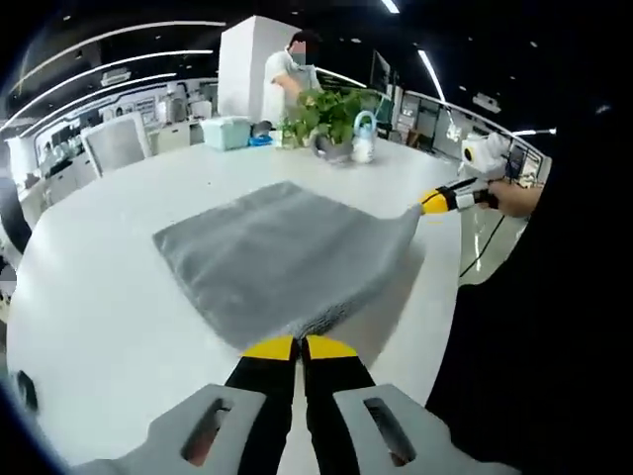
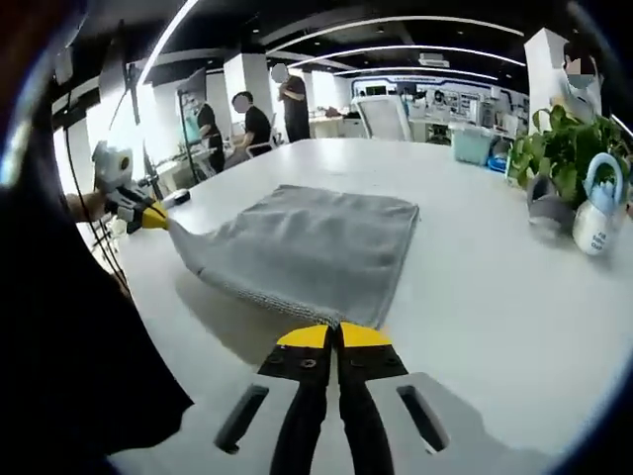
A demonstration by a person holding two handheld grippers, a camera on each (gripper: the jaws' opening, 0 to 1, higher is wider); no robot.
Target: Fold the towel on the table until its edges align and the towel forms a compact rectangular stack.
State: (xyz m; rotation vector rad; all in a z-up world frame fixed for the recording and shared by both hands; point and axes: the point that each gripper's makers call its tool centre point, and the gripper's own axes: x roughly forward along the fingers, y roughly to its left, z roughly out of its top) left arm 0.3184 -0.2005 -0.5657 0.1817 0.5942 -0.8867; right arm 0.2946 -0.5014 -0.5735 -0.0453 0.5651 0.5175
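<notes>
— While both near corners are pinched and lifted, how far along would you call it?

— Early, by my reading. I have the left tongs [image 1: 300, 346] clenched on one near corner of the grey towel [image 1: 282, 252] and the right tongs [image 2: 333, 336] clenched on the other; each pair shows in the other's view at the stretched corner. The near hem hangs off the white tabletop [image 1: 109, 297], while the far part lies flat. I see no crease across the towel, so I judge the folds are left to do.

— Room to carry it over?

— Plenty ahead. The far edge lies well apart from the potted plant [image 2: 564, 148] and the small watering can [image 2: 600, 213]. The tabletop's rim is just beside the raised hem, so I would move forward, not back.
</notes>
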